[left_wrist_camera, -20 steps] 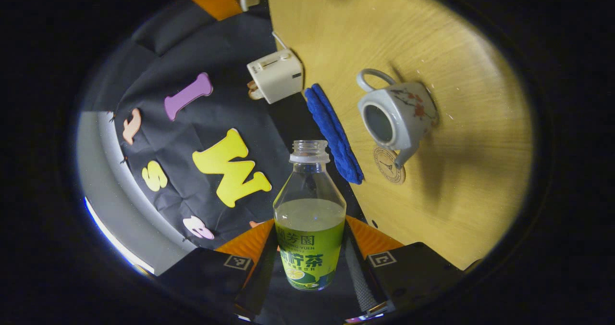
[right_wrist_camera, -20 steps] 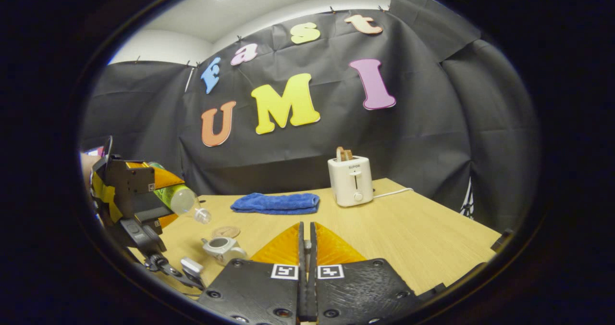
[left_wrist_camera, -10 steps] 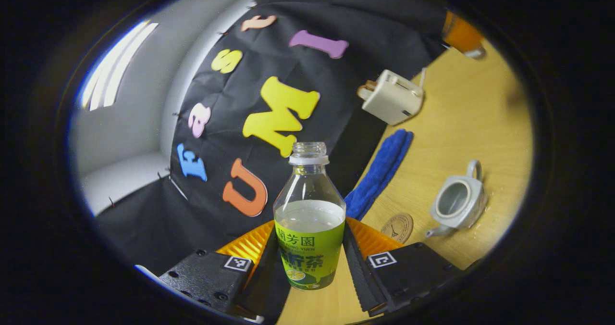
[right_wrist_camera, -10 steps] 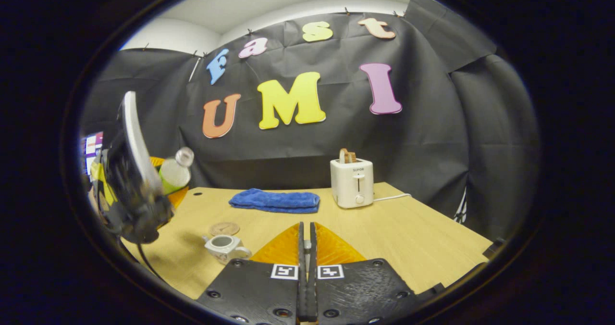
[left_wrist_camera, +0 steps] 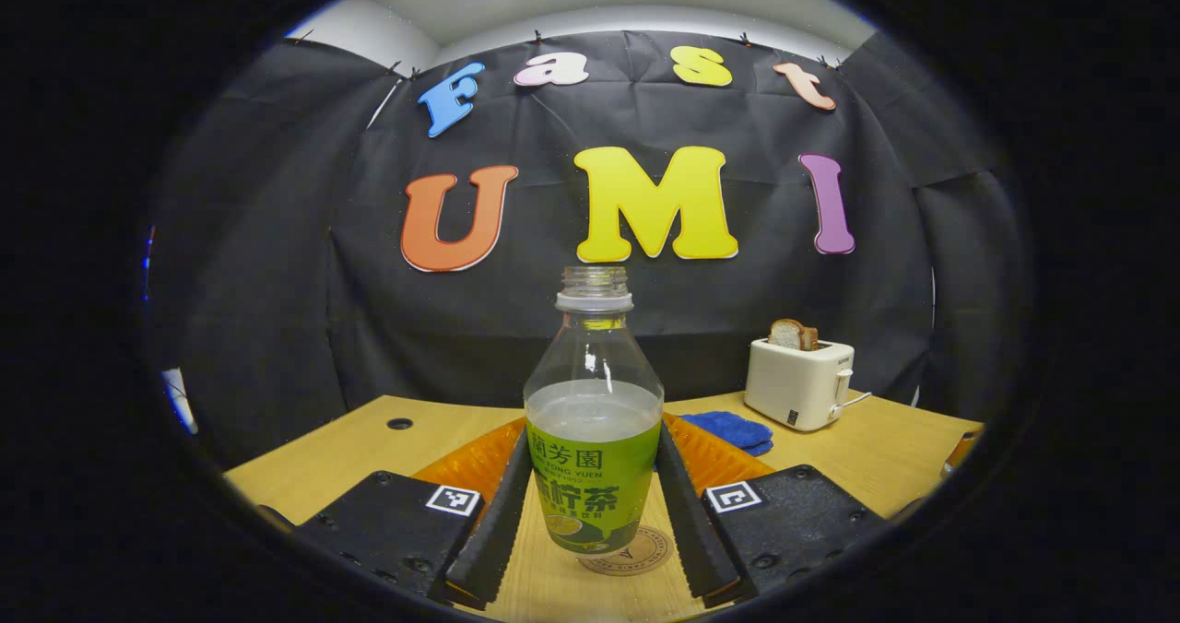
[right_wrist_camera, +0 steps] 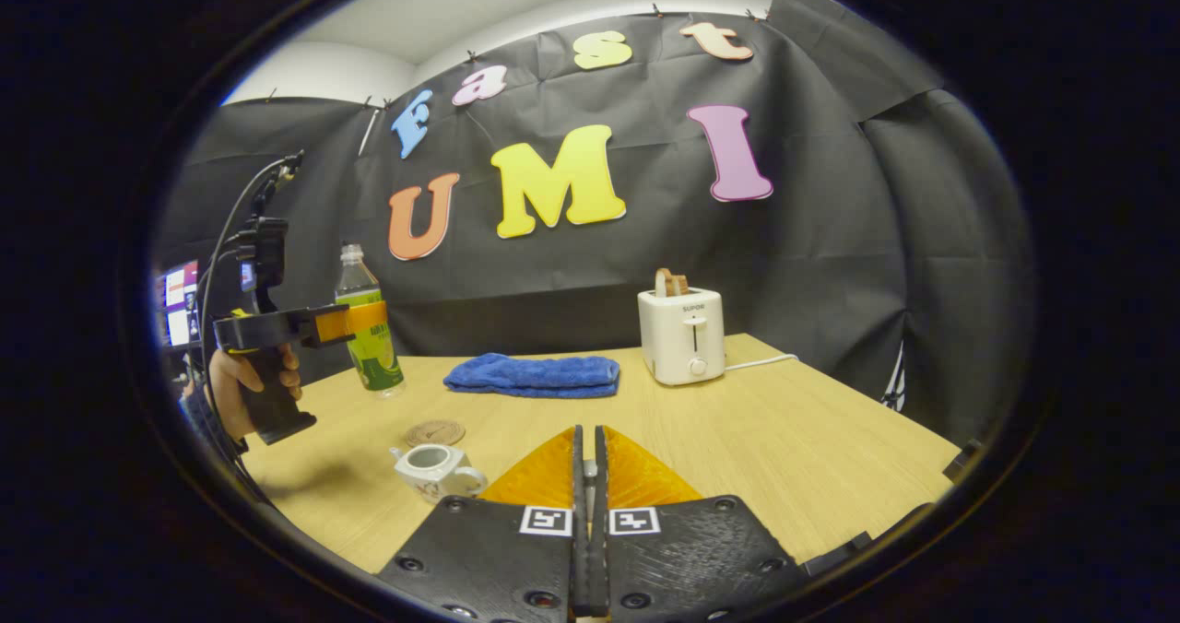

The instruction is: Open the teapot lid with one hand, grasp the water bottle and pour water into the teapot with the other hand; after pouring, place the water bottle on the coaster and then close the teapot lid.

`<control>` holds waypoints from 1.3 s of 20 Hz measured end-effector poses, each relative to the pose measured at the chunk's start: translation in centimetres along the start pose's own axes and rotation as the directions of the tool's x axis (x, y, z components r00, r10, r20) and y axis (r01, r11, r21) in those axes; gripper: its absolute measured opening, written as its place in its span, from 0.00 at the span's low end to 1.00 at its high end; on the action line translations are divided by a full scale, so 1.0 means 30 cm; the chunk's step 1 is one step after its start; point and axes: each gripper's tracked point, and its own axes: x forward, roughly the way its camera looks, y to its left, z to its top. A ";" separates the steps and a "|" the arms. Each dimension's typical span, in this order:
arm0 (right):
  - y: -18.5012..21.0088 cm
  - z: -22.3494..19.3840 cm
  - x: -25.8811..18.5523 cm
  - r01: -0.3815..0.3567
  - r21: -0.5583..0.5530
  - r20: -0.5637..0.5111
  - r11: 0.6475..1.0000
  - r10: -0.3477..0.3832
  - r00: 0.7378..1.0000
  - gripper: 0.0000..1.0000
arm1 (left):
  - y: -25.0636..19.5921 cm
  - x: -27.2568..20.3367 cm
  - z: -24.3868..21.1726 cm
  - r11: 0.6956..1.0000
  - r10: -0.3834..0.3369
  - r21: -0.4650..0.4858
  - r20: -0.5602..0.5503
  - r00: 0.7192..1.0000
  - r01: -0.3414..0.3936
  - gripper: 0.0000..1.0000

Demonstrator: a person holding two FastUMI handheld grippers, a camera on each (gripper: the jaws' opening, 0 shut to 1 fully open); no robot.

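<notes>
Since a second earlier I had swung the water bottle [left_wrist_camera: 594, 420] back from its pouring tilt to upright, the left gripper [left_wrist_camera: 590, 503] clamped on its label so nothing spilled. It hung above the coaster [left_wrist_camera: 627, 551], ready to set down. The right gripper [right_wrist_camera: 587, 522] stayed pressed together near the lidless teapot [right_wrist_camera: 433, 469]; I couldn't make out the lid.

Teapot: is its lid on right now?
No, in the right gripper view the teapot sits on the table with its top open.
</notes>
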 end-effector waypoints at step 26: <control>-0.008 -0.094 0.030 -0.008 0.026 -0.082 1.000 0.010 0.997 0.00 | -0.097 0.005 -0.174 0.994 -0.110 0.015 -0.039 0.993 0.111 0.97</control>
